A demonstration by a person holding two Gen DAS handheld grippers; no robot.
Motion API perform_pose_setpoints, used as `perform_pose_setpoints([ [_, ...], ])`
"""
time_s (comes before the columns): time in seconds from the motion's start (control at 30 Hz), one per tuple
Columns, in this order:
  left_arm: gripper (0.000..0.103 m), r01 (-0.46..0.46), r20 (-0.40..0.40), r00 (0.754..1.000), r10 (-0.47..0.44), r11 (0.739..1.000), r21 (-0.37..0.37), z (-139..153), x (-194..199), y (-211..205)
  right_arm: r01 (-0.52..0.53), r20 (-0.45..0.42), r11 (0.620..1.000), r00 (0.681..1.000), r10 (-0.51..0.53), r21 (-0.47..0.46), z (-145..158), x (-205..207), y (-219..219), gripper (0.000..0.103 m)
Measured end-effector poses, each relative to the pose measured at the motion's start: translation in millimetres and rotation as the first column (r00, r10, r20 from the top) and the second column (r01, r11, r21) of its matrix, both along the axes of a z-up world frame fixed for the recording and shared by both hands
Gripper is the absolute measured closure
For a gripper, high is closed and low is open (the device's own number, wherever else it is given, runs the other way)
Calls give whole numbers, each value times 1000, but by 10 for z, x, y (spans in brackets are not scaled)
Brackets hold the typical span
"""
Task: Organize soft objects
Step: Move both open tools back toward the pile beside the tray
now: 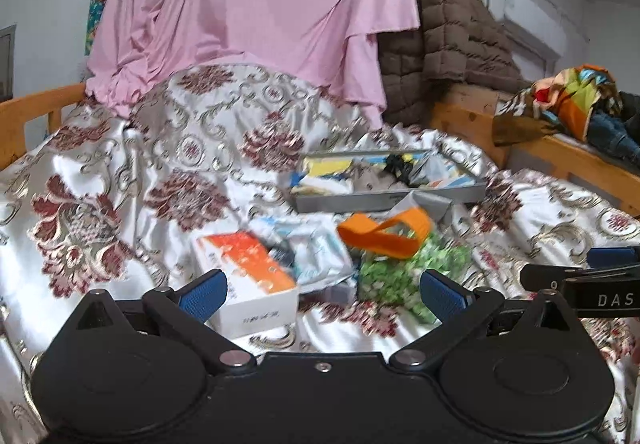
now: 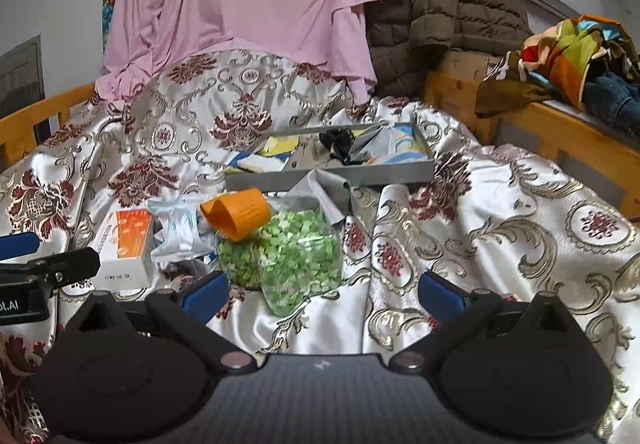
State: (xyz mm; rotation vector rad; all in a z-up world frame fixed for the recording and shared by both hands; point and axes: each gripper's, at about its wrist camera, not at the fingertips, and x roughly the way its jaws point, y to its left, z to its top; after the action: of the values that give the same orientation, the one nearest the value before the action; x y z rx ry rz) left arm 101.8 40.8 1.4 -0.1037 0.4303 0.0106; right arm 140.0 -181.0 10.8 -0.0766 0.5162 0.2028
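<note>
A clear bag of green bits [image 2: 284,264] lies on the floral bedspread, with an orange band [image 2: 238,214] on its far edge; both show in the left wrist view, the bag [image 1: 404,276] and the band [image 1: 384,232]. An orange-and-white box [image 1: 256,284] and a pale blue packet [image 1: 316,248] lie to the left. A grey tray [image 2: 332,174] holding several soft items sits behind. My left gripper [image 1: 322,290] is open and empty, just short of the box and bag. My right gripper [image 2: 322,292] is open and empty, in front of the bag.
A pink cloth [image 1: 256,4] and a brown quilted jacket [image 2: 448,12] are piled at the back. Wooden bed rails [image 1: 560,156] run along both sides, with colourful clothes [image 2: 572,52] on the right ledge. A grey cloth [image 2: 328,192] hangs over the tray's front.
</note>
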Motion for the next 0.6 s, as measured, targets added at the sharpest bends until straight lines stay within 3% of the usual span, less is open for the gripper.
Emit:
perform_pose_setpoints([
  [0.3, 1, -99, -74, 993, 96, 994, -35, -50, 101, 165, -68, -4, 997, 998, 68, 24, -244, 11, 48, 0],
  [0.6, 1, -86, -70, 994, 86, 996, -1, -64, 351, 177, -134, 24, 991, 991, 133, 15, -356, 86, 144, 0],
])
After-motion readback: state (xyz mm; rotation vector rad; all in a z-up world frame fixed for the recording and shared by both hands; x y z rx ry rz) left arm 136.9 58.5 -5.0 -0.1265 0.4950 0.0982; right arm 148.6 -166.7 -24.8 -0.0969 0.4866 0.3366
